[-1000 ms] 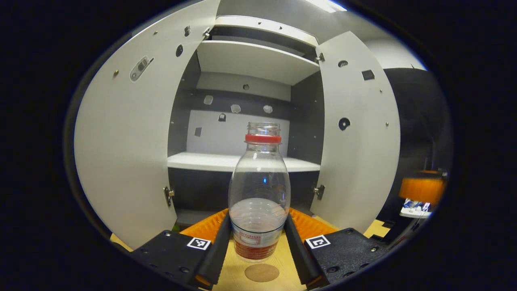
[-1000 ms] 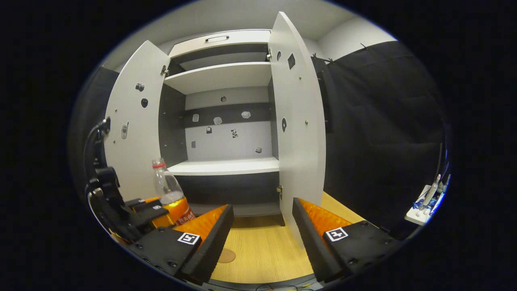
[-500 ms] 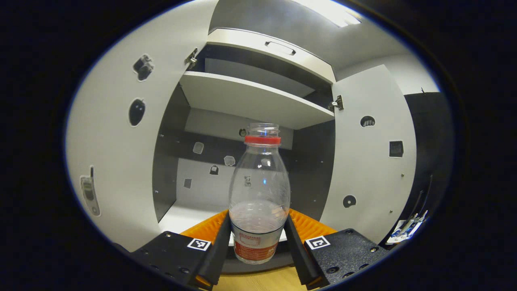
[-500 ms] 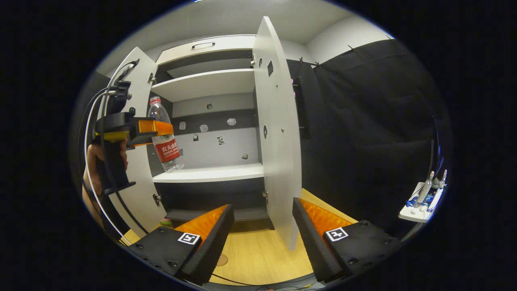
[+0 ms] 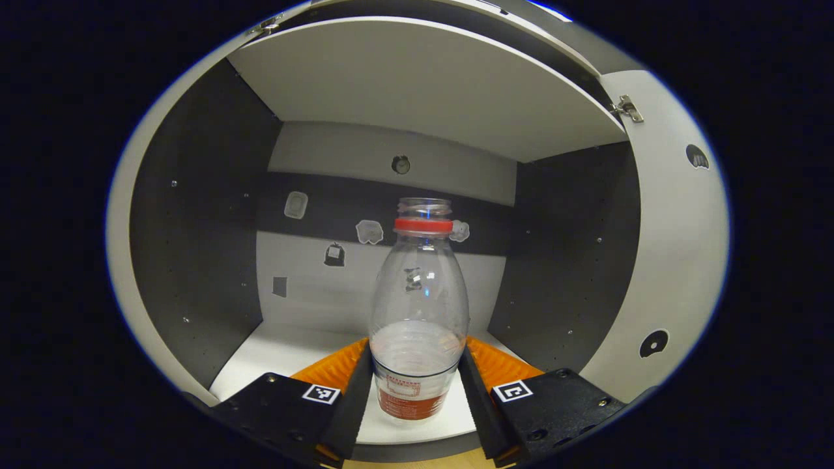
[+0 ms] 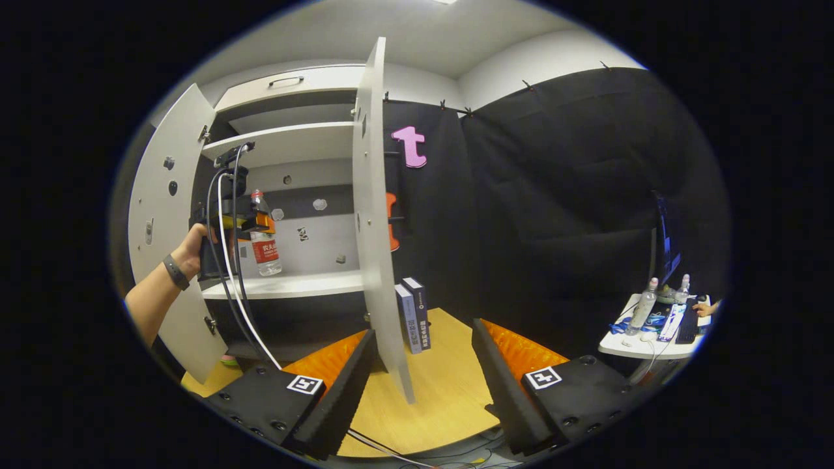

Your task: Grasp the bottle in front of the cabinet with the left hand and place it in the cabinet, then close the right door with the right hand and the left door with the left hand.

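The left gripper (image 5: pixel 417 384) pinches the upright bottle (image 5: pixel 419 306) between both jaws, above the shelf (image 5: pixel 260 352); the right gripper (image 6: pixel 423 365) is spread, the right door (image 6: pixel 374 215) edge between its jaws.

A pale wood floor (image 6: pixel 443 391) is seen in the right gripper view. The booth is closed off by a black cloth wall (image 6: pixel 560 195), hung by clips below a white wall strip (image 6: pixel 541 62). A grey-white ceiling (image 6: pixel 404 32) is lit from above. Two dark books (image 6: pixel 414 312) are stood upright on the floor against the cloth. A small white table (image 6: pixel 642 345) at far right is loaded with bottles and cables; details too small to tell.
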### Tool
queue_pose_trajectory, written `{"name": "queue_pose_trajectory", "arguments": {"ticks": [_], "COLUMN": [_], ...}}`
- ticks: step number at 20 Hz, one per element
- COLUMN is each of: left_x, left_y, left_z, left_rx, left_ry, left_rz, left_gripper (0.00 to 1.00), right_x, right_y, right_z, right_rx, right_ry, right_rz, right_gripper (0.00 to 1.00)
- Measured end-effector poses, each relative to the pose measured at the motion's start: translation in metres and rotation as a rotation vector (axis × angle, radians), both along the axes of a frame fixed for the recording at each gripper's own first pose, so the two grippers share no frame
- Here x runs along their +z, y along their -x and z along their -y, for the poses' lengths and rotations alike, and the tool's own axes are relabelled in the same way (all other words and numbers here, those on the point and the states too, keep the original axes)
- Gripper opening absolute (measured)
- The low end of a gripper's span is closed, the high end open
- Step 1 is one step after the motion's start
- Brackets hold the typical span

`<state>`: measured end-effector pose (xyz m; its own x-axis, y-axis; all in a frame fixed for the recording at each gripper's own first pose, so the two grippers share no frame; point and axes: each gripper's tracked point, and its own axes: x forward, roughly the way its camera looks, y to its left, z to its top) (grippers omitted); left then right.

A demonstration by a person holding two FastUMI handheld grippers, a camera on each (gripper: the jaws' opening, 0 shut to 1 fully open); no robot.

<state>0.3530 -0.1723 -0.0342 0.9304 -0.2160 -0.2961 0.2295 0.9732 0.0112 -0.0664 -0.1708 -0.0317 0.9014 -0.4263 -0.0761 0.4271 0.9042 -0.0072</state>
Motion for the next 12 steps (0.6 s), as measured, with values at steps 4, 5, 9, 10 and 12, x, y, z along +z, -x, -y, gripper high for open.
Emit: {"name": "queue_pose_trajectory", "arguments": {"ticks": [4, 5, 9, 10, 12], "left_x": [-0.022, -0.027, -0.04, -0.041, -0.04], "left_y": [-0.018, -0.022, -0.029, -0.028, -0.027], "left_z": [0.001, 0.002, 0.003, 0.002, 0.001], "left_rx": [0.032, 0.033, 0.04, 0.044, 0.042], "left_ry": [0.0, -0.008, -0.023, -0.025, -0.03], "left_rz": [-0.027, -0.034, -0.049, -0.046, -0.045], "left_gripper": [0.72, 0.72, 0.74, 0.75, 0.77], "right_x": [-0.005, -0.005, -0.009, -0.009, -0.011], "right_y": [0.015, 0.016, 0.014, 0.013, 0.011], "right_z": [0.016, 0.019, 0.025, 0.024, 0.023], "right_rx": [-0.041, -0.048, -0.049, -0.045, -0.039], "right_ry": [-0.005, -0.008, -0.02, -0.022, -0.021], "right_rz": [-0.017, -0.018, -0.02, -0.022, -0.026], "right_gripper": [0.97, 0.97, 0.97, 0.97, 0.97]}}
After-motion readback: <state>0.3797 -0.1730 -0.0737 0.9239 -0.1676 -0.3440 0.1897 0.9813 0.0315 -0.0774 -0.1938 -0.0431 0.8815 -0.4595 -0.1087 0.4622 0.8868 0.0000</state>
